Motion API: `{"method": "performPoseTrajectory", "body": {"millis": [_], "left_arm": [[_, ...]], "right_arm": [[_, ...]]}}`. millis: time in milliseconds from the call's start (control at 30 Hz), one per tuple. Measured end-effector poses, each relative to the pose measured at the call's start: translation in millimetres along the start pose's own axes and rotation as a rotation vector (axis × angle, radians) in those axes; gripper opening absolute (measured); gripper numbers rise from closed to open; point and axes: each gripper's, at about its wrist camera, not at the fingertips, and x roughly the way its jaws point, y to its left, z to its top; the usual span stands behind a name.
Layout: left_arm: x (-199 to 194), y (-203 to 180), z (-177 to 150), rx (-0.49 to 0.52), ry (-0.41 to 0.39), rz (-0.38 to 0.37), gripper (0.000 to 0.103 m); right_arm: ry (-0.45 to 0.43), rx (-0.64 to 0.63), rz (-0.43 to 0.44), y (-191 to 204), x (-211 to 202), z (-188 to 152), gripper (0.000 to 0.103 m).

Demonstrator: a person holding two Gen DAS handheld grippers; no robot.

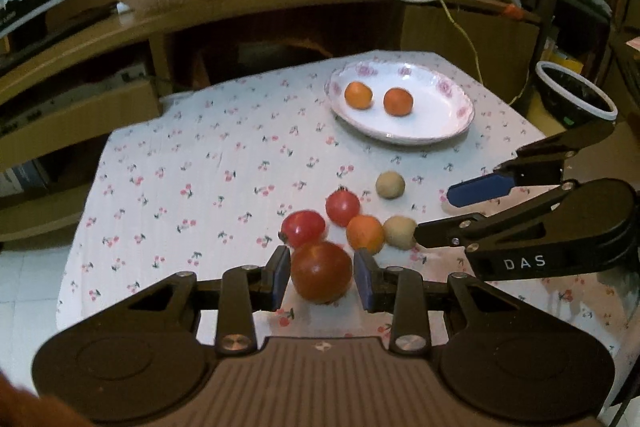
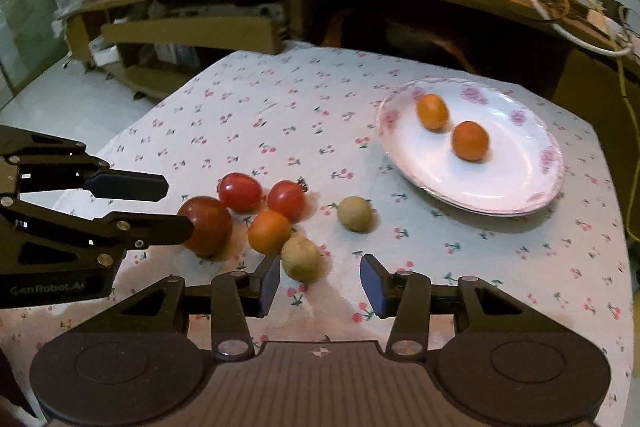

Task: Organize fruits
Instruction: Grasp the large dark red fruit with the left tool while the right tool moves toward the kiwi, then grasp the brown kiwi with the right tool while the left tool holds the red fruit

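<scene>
My floral-rimmed white plate sits far on the cherry-print cloth, holding two oranges. The big dark-red pomegranate sits between my left gripper's pads, barely apart. My right gripper gapes wide beside a small tan fruit.

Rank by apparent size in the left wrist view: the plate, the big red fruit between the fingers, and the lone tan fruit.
1. Plate, largest.
2. Big red fruit, though it sits closest to the camera, which inflates it.
3. Lone tan fruit, clearly smallest.
</scene>
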Motion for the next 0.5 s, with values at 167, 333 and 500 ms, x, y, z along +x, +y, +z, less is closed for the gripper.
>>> {"method": "performPoseTrajectory", "body": {"millis": [167,333,500], "left_arm": [[11,-1,-4,0.015,0.028,-0.018,0.04],[17,0,-5,0.035,0.021,-0.001,0.045],[24,6,-5,0.023,0.027,0.013,0.047]], "right_arm": [[0.031,-0.03,0.015,3,16,0,0.045],[0.058,-0.041,0.026,1,30,1,0.044],[0.047,-0.023,0.042,0,32,4,0.027]]}}
